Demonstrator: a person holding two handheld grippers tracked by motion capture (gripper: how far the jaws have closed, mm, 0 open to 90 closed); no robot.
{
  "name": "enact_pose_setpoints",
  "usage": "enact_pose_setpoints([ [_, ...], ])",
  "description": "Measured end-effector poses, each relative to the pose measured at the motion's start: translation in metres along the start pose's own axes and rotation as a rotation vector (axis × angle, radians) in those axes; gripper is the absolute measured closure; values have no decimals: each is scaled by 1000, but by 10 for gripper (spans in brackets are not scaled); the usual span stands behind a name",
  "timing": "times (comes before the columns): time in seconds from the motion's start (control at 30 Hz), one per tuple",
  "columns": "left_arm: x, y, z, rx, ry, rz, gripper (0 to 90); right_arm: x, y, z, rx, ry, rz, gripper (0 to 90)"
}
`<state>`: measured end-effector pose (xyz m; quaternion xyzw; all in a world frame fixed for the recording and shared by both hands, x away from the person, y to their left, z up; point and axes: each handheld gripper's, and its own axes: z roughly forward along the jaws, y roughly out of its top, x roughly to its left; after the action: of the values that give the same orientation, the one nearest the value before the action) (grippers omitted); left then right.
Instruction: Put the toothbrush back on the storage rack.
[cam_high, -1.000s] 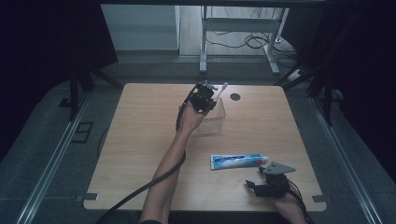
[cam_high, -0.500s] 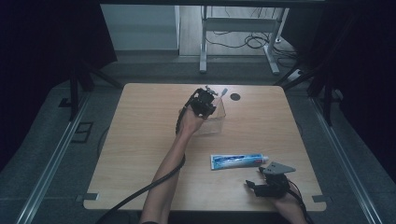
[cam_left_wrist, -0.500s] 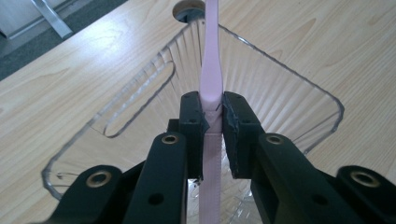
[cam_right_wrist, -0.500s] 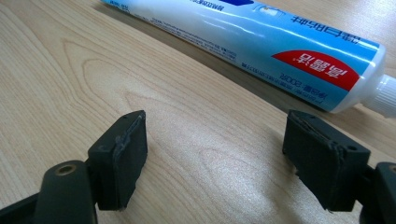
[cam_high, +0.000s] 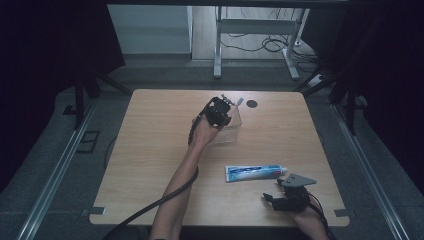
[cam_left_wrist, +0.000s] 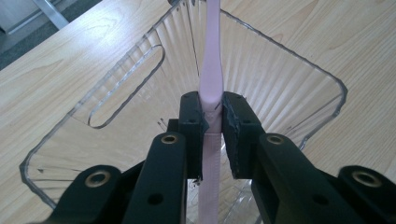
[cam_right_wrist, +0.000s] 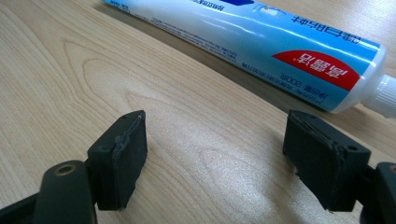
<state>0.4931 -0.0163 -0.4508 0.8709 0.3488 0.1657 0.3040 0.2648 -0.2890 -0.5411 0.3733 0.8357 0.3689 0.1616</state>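
Your left gripper (cam_left_wrist: 212, 126) pinches a pale pink toothbrush (cam_left_wrist: 210, 79) by its handle, both pads pressed flat against the sides of it. In the left gripper view the handle runs up between the jaws and narrows toward its far end, which passes out of the top of the frame, so you cannot tell the head from there. Below and around the toothbrush sits a clear plastic container (cam_left_wrist: 299, 70) with ribbed walls and a long slot cut in one side; the gripper hangs over its open mouth, and the lower part of the handle reaches down inside it. Whether the handle touches the bottom of the container cannot be told.

In the high view your left gripper (cam_high: 220, 111) is over the far middle of the worktop (cam_high: 150, 150), with the container (cam_high: 235, 131) just under and beside it. The far end of the toothbrush (cam_high: 240, 101) sticks out past the gripper toward the back edge. A small dark round mark (cam_high: 251, 104) lies on the worktop near it.

Your right gripper (cam_right_wrist: 215, 144) rests low over the worktop near the front right corner, its jaws spread wide with bare wood between them and nothing held. A blue and white toothpaste tube (cam_right_wrist: 261, 46) lies flat just beyond the jaws, apart from both pads, its white cap to the right. In the high view the tube (cam_high: 255, 171) lies between the container and your right gripper (cam_high: 285, 197), closer to the latter.
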Motion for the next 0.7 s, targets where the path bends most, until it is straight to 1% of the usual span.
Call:
enact_pose_setpoints([
  [0.17,0,0,-1,0,0,-4,774,0,0,0,0,0,0,216],
  [0.33,0,2,-5,-12,-10,-11,681,0,0,0,-1,3,-1,215],
  [0.37,0,2,-8,-24,-11,-14,663,0,0,0,0,1,-1,215],
  [0.5,-1,4,-13,-40,-16,-20,587,0,0,0,-1,3,-1,214],
  [0.6,-1,5,-16,-49,-20,-27,513,0,0,0,-1,3,-1,215],
  [0.7,-2,5,-21,-63,-29,-32,462,0,0,0,0,0,-3,215],
])
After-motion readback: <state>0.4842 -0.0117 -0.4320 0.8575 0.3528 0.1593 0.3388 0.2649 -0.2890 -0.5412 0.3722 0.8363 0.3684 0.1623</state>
